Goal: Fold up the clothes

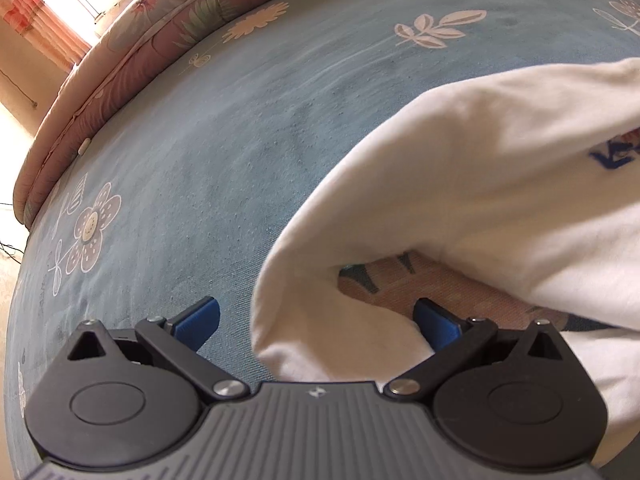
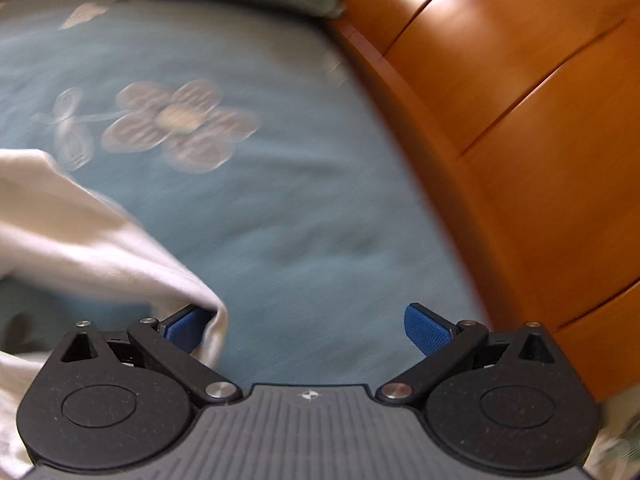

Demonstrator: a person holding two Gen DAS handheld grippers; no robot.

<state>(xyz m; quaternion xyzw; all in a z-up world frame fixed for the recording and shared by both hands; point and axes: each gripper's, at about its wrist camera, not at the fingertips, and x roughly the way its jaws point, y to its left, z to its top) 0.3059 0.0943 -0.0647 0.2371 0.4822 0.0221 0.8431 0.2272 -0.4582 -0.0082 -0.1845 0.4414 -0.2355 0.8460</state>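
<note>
The white garment (image 1: pixel 460 184) lay rumpled on the blue floral bedsheet (image 1: pixel 192 152), and its dark blue printed lettering (image 1: pixel 612 154) was cut off at the frame edge and could not be read. The left gripper (image 1: pixel 316 320) stood wide open with a fold of the garment between its blue pads (image 1: pixel 200 320), clamping nothing, while bare sheet stretched left to the quilted mattress edge (image 1: pixel 132 60). The right gripper (image 2: pixel 308 328) was also spread wide, the cloth's hem draped against its left pad, with open sheet ahead up to the orange wooden headboard (image 2: pixel 520 120).

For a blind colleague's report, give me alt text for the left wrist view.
The open left gripper straddles a fold of a white garment on a blue floral bedsheet. A pink floral mattress edge curves behind.
</note>
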